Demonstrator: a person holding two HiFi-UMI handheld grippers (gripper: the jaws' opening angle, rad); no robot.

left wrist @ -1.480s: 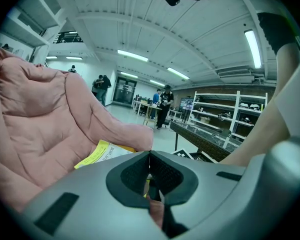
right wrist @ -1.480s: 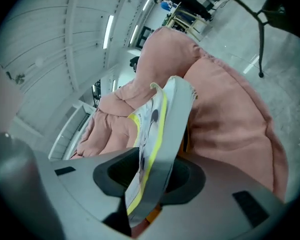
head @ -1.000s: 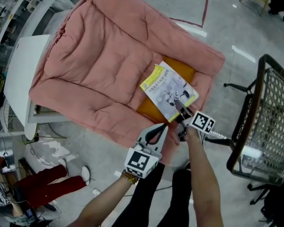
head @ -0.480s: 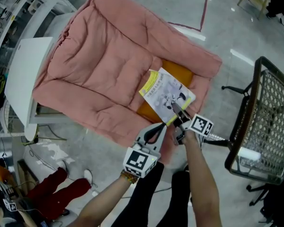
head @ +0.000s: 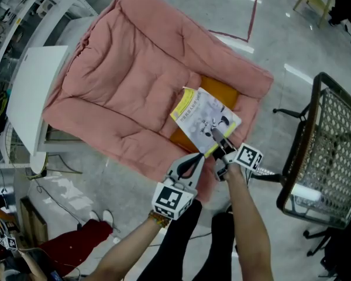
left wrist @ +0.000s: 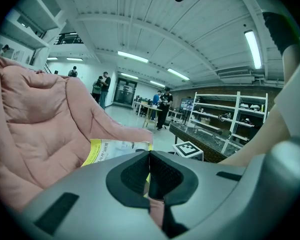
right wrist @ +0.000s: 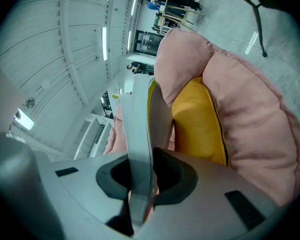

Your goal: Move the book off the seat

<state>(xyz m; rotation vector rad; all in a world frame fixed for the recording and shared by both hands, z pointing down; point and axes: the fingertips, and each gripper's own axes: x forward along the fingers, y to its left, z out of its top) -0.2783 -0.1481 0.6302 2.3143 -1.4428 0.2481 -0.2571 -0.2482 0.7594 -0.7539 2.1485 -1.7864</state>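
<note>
Over the front corner of the seat [head: 128, 81], the book [head: 206, 120] is pinched at its near edge by the right gripper [head: 217, 137], its far end perhaps touching the yellow cushion [head: 223, 91]. Thin and light, it is judged liable to sag, so a deeper hold is advised. The left gripper [head: 194, 161] is pressed together, empty.

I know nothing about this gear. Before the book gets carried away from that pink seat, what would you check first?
1. Right hand-held gripper clamped on the book's near edge: ok.
2. Left hand-held gripper shut, holding nothing: ok.
3. Book lifted free of the yellow cushion: cannot tell.
4. Book off the pink seat: not ok, it hangs over it.
5. Black mesh chair on the right, apart from the book: ok.
</note>
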